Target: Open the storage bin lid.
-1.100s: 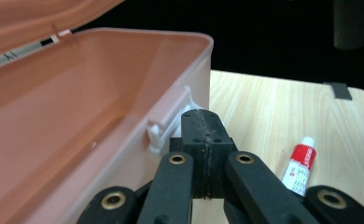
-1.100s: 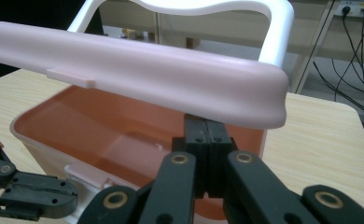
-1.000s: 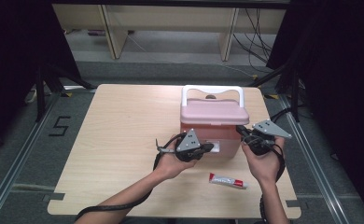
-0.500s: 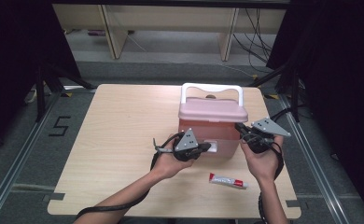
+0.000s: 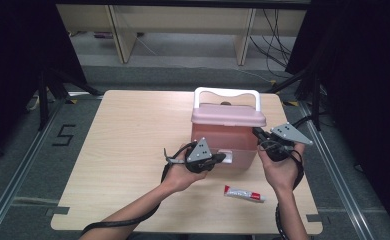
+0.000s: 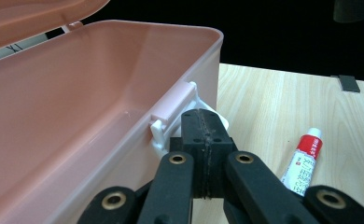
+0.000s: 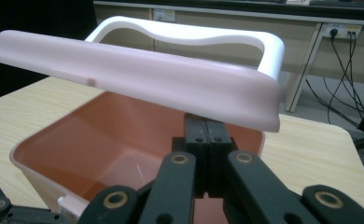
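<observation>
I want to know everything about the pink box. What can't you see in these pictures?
- High view: the inside of the pink box is hidden by its lid.
- Left gripper view: the tube has print too small to read, its lower end behind the jaws.
- Right gripper view: the box's near wall is hidden behind the jaws.

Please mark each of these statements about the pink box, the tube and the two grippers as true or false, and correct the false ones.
1. The lid of the pink box is raised, so the inside shows. True.
2. The tube lies inside the box. False: it lies on the table, in front of the box.
3. The left gripper has its jaws closed together, next to the white latch on the box front. True.
4. The right gripper has its jaws wide open. False: they are shut, just under the lid edge.
5. The box has a black handle. False: the handle is white.
</observation>
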Motion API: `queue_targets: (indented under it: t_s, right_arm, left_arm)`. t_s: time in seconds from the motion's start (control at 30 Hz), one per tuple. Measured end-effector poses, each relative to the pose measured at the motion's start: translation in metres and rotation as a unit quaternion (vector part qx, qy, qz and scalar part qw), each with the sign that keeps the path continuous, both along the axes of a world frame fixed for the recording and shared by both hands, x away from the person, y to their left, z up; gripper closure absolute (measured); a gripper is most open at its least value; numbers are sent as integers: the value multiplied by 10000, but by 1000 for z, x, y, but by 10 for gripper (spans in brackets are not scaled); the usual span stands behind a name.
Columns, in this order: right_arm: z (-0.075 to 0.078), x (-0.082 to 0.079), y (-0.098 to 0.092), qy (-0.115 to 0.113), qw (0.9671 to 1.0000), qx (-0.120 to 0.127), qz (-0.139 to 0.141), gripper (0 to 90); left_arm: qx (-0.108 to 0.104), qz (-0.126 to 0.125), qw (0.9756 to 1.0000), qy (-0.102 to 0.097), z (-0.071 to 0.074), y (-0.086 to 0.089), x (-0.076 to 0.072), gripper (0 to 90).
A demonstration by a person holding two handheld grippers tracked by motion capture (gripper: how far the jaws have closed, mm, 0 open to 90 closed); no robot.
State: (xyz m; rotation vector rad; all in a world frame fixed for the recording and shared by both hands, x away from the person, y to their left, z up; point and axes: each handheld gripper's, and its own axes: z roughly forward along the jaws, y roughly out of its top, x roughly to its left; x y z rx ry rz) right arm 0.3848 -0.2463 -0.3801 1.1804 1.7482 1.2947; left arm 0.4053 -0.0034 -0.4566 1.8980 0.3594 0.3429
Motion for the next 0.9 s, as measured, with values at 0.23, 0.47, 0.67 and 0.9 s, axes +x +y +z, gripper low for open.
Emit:
queue_targets:
  t_s: [0.23, 0.47, 0.67, 0.9]
  right_arm:
    - [4, 2, 0, -115, 9999, -12, -26, 900]
    - [9, 6, 1, -240, 9997, 1, -85, 900]
    - [12, 7, 2, -260, 9996, 51, -139, 900]
    - [15, 10, 2, -309, 9994, 46, -157, 900]
  left_arm:
    - [-16, -10, 10000, 3, -1, 0, 0, 898]
    - [-21, -11, 10000, 12, -1, 0, 1, 898]
    - [-27, -15, 10000, 20, -1, 0, 1, 898]
    - [-32, -15, 10000, 16, -1, 0, 1, 898]
